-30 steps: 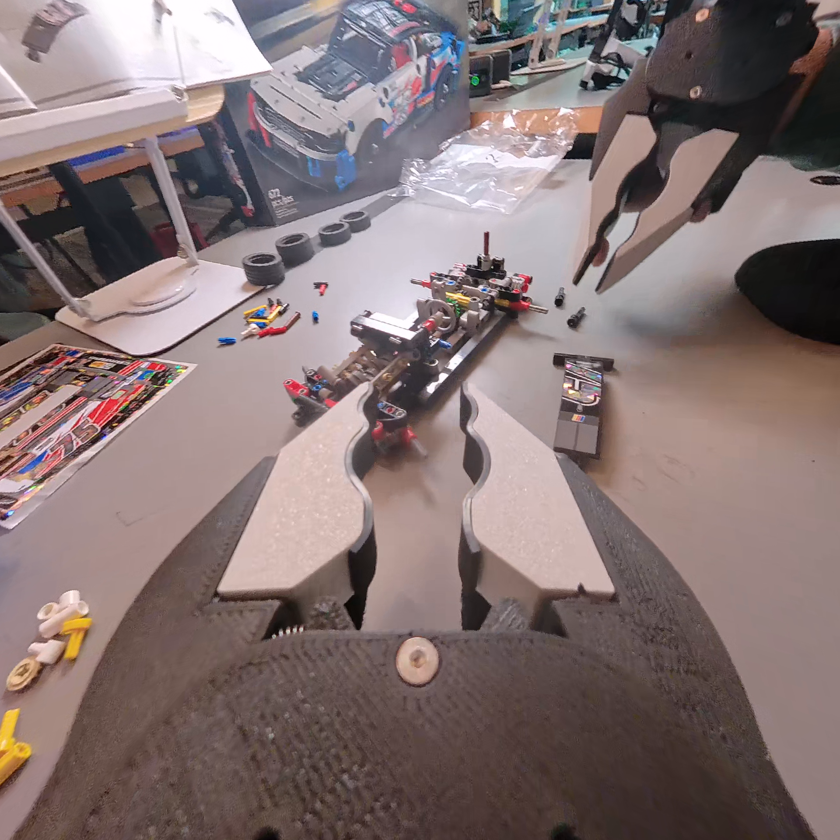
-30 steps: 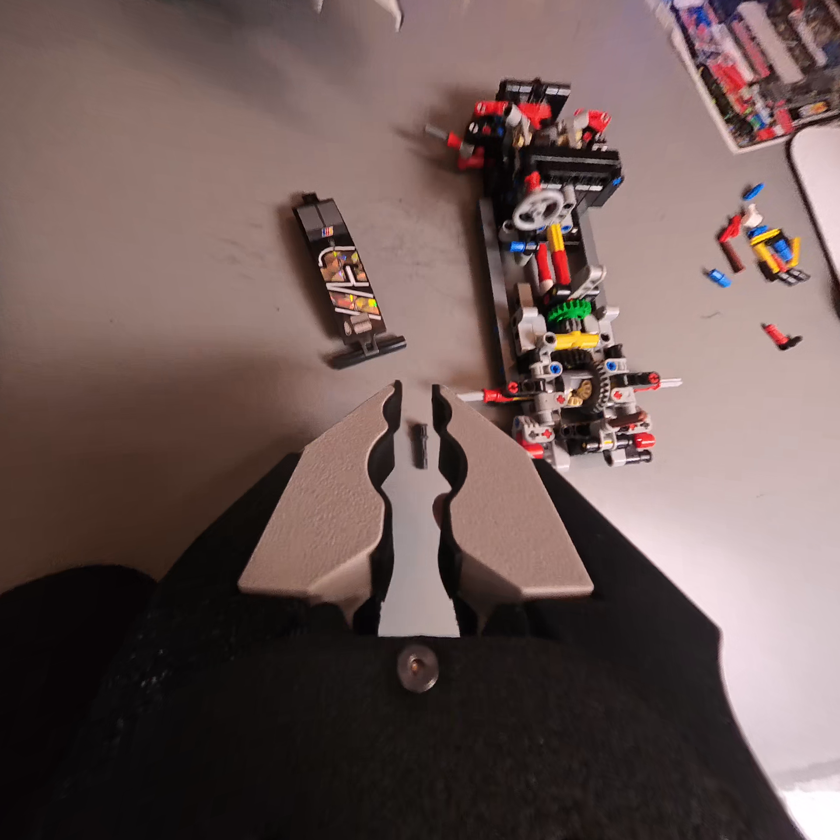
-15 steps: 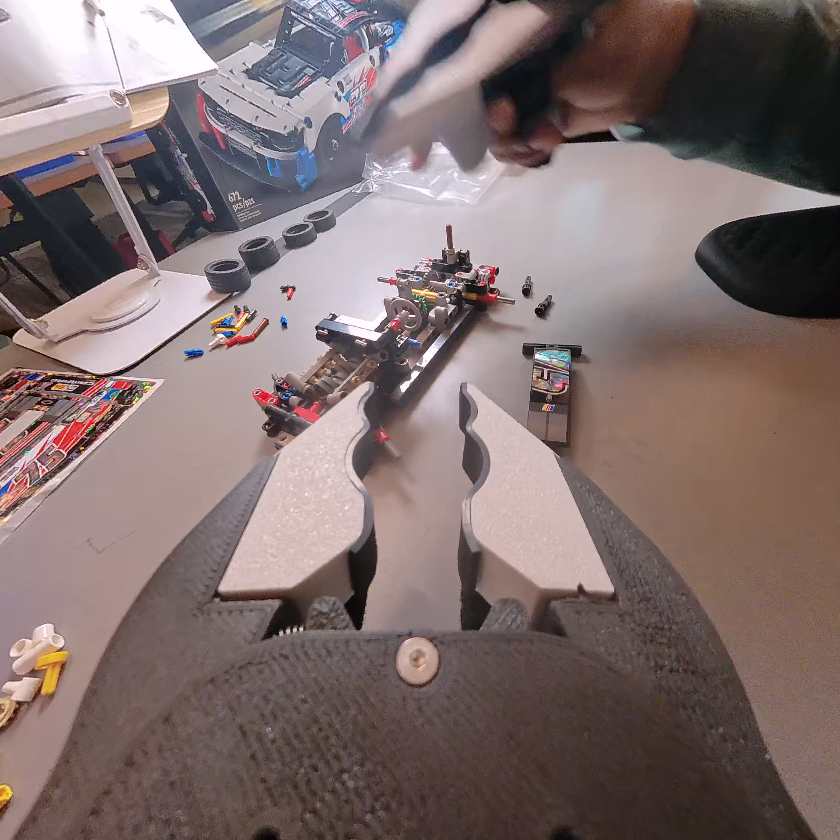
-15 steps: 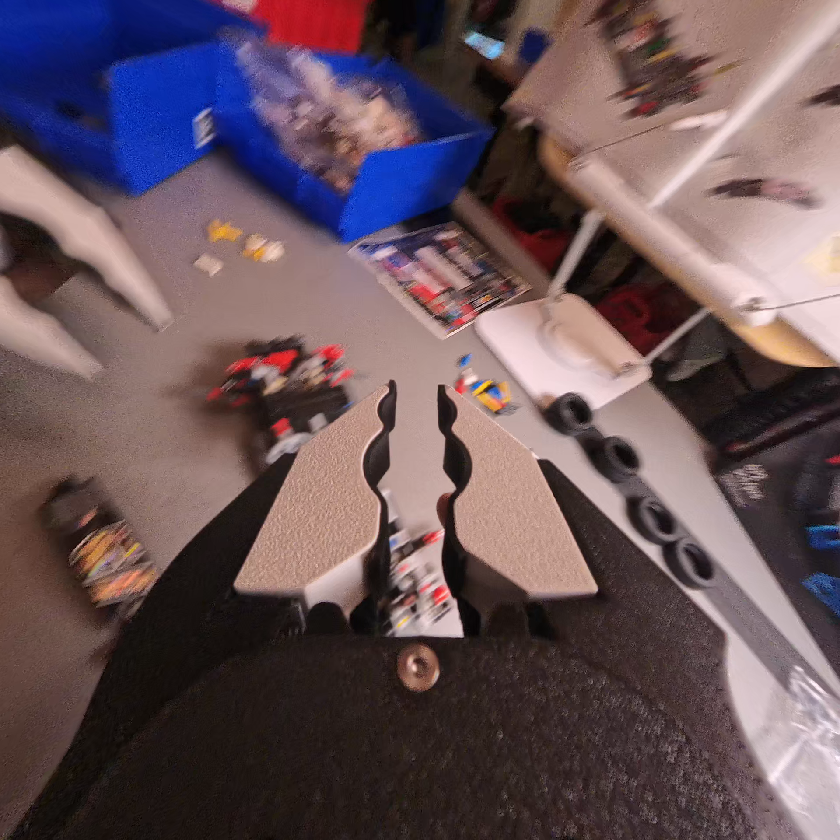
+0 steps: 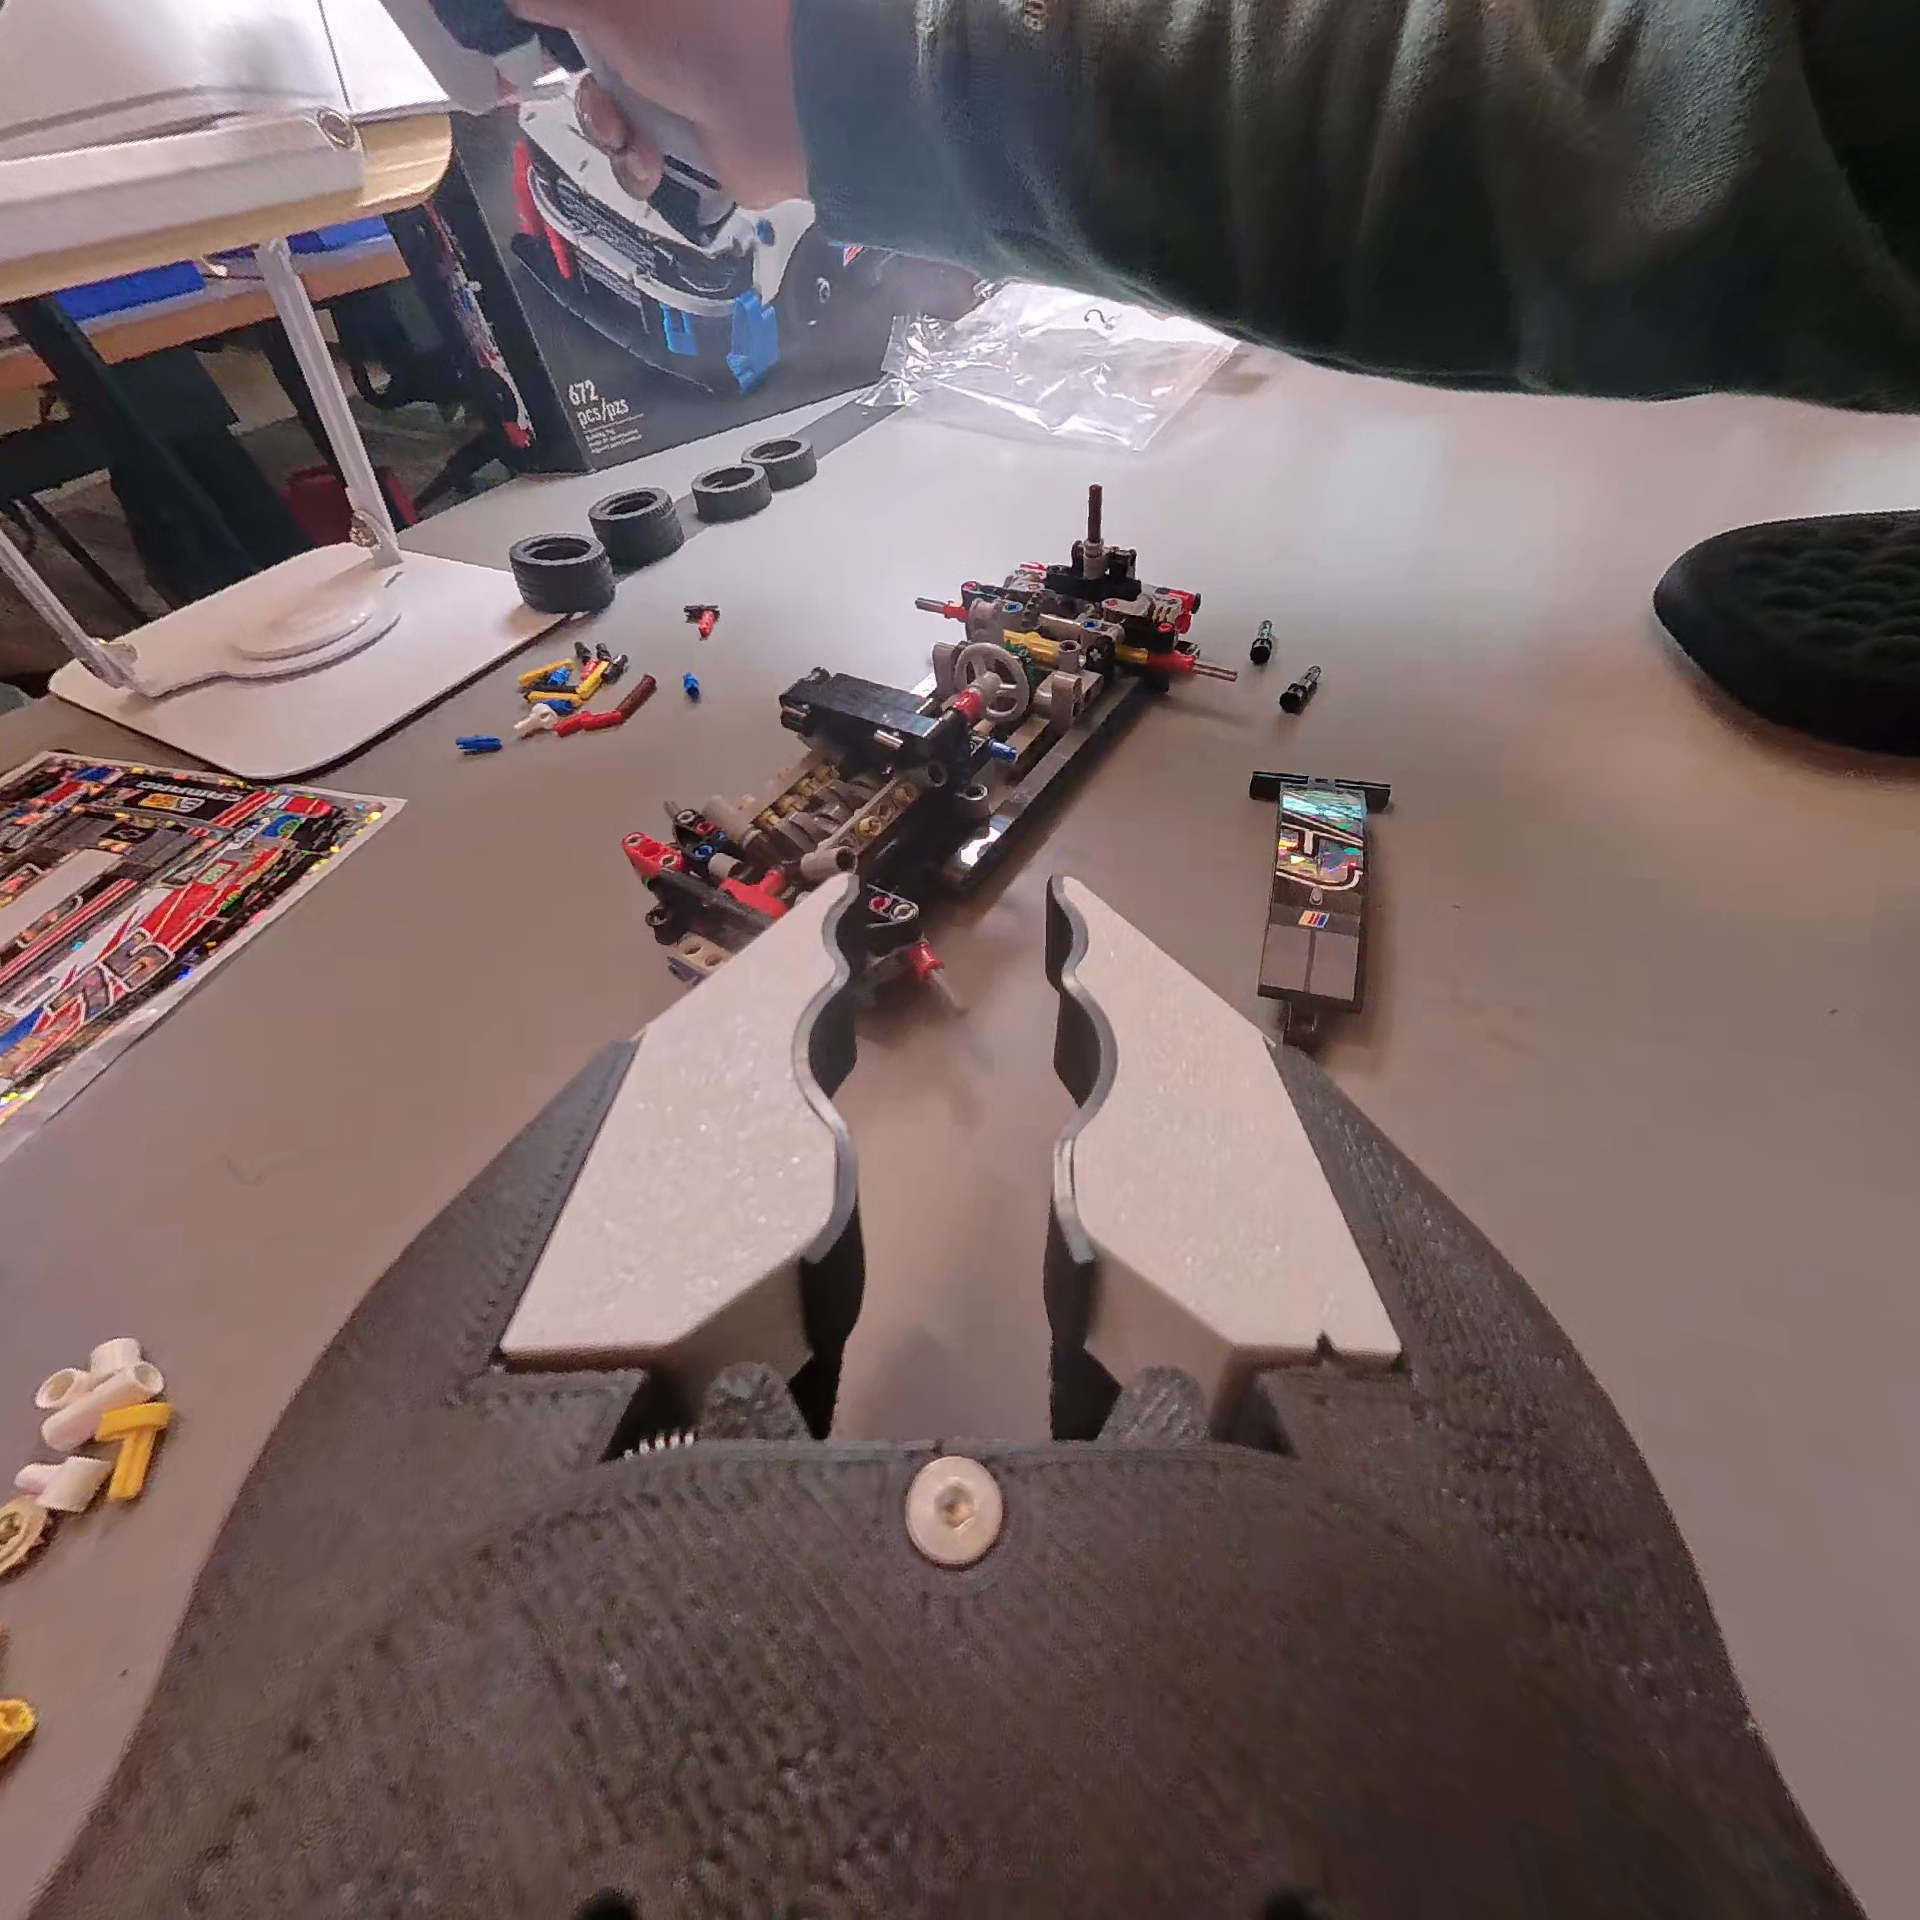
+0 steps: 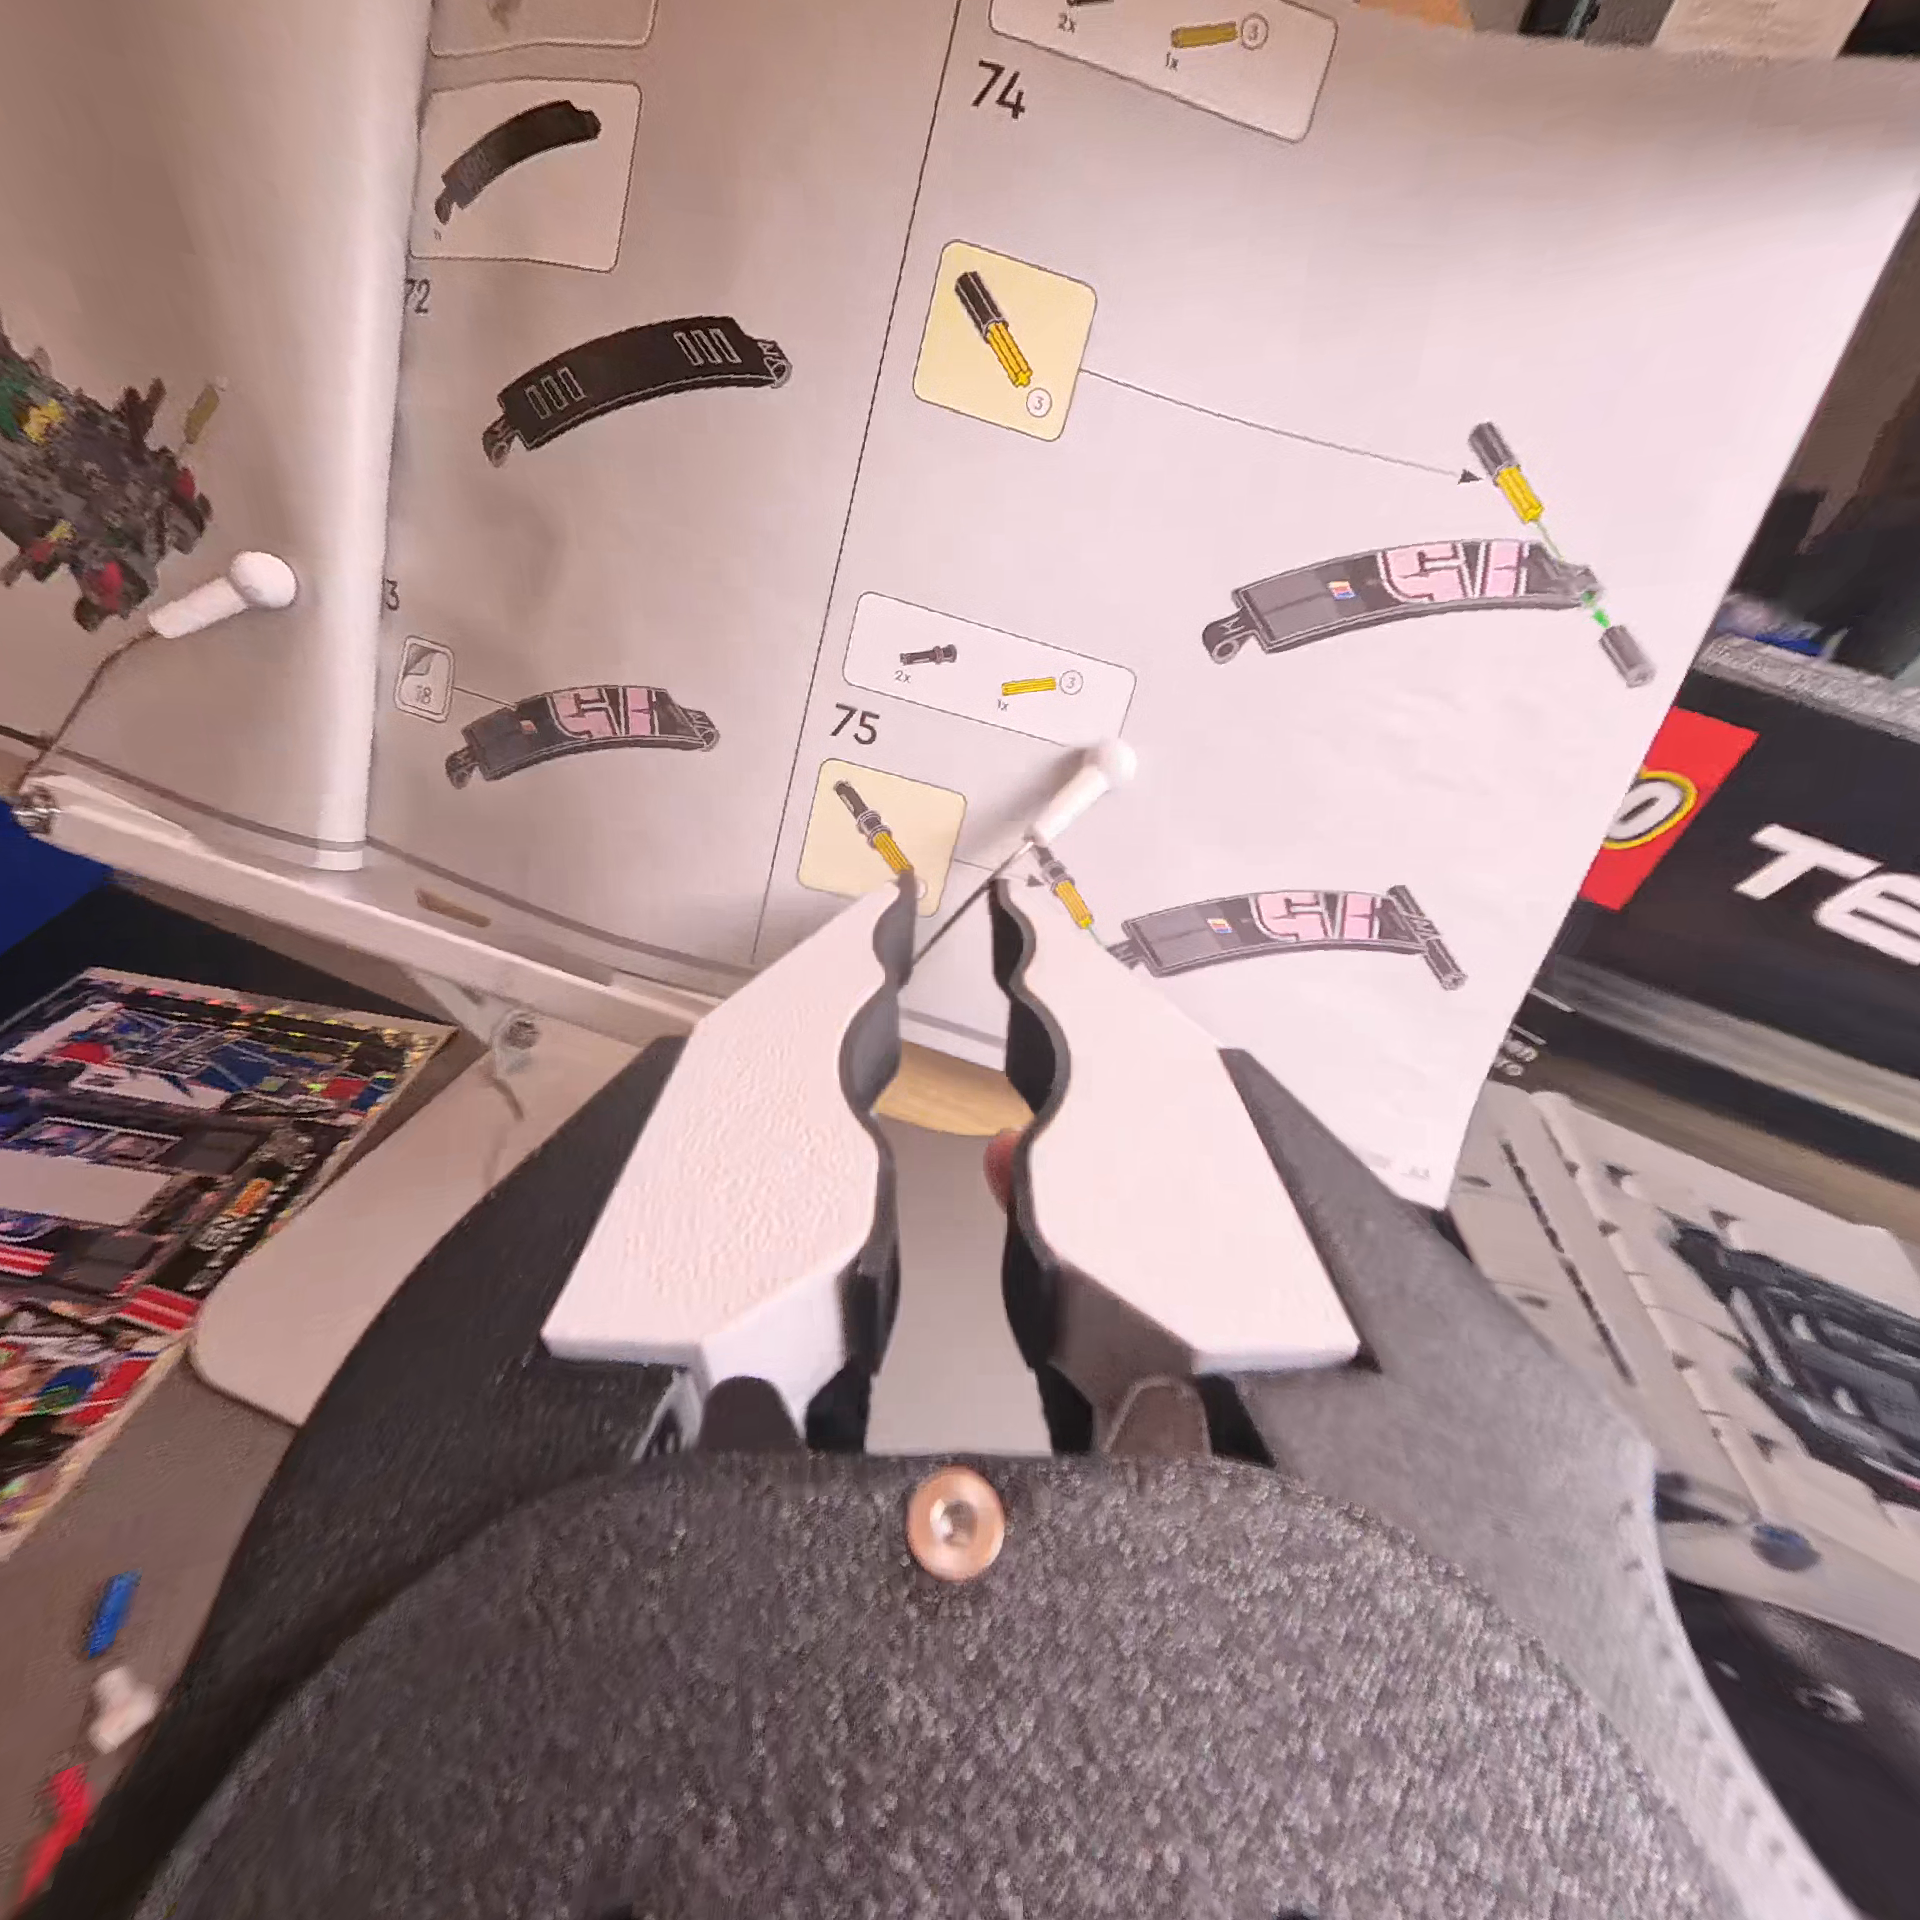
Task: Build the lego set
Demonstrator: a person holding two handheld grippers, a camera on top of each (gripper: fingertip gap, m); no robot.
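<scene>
The part-built lego chassis (image 5: 935,748) lies on the grey table (image 5: 1558,1039). My left gripper (image 5: 951,904) is open and empty, low over the table just short of the chassis's near end. A black stickered panel (image 5: 1314,894) lies to its right. Two small black pins (image 5: 1280,665) lie beyond the panel. My right gripper (image 6: 951,899) is raised off the table. Its jaws are a little apart with nothing between them. It points at the open instruction booklet (image 6: 1299,343) on its white stand.
A person's hand and dark sleeve (image 5: 1351,156) cross the top of the left wrist view. Several tyres (image 5: 634,520), loose small pieces (image 5: 571,696), a sticker sheet (image 5: 156,894), the set's box (image 5: 644,332), a plastic bag (image 5: 1049,364) and a black pad (image 5: 1808,623) lie around. One gripper's finger ends stand about 45 centimeters off the other's.
My right gripper swung up from over the black pins on the table and now faces the booklet. The arm now crosses above the chassis. My left gripper drew back a little, still open.
</scene>
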